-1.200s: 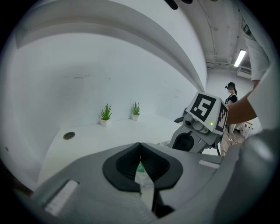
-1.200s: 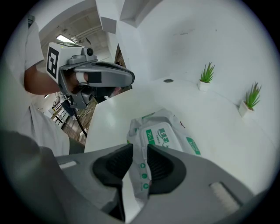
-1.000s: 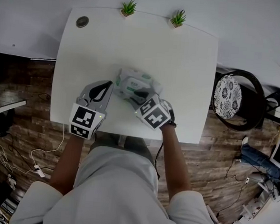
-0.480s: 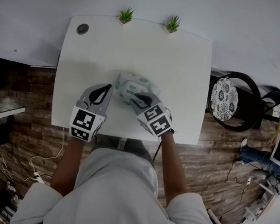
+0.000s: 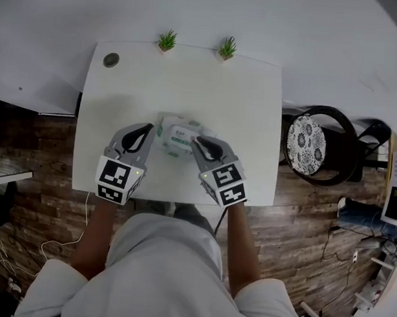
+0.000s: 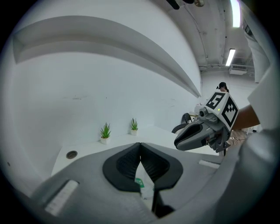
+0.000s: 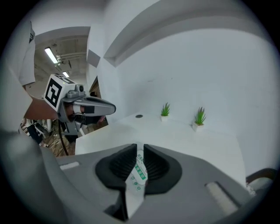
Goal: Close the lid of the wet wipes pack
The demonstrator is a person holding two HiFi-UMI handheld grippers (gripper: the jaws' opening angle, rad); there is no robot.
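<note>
The wet wipes pack [image 5: 178,135], white with green print, sits between my two grippers over the white table [image 5: 258,104]. My left gripper [image 5: 149,129] holds its left end: in the left gripper view the pads [image 6: 129,162] meet at the tip, with the pack's film [image 6: 140,183] pinched lower down. My right gripper [image 5: 198,142] is at the right end. Its jaws have just been closing, and the printed film [image 7: 138,175] fills the narrow gap between the pads [image 7: 120,162]. The lid is too small to make out.
Two small potted plants [image 5: 167,40] [image 5: 227,48] stand at the table's far edge, and a round grommet [image 5: 111,60] is in the far left corner. A black chair with a patterned cushion [image 5: 309,142] stands right of the table.
My right gripper came off the top of the pack, swung to its right end and narrowed onto it. Both grippers sit slightly higher and more level.
</note>
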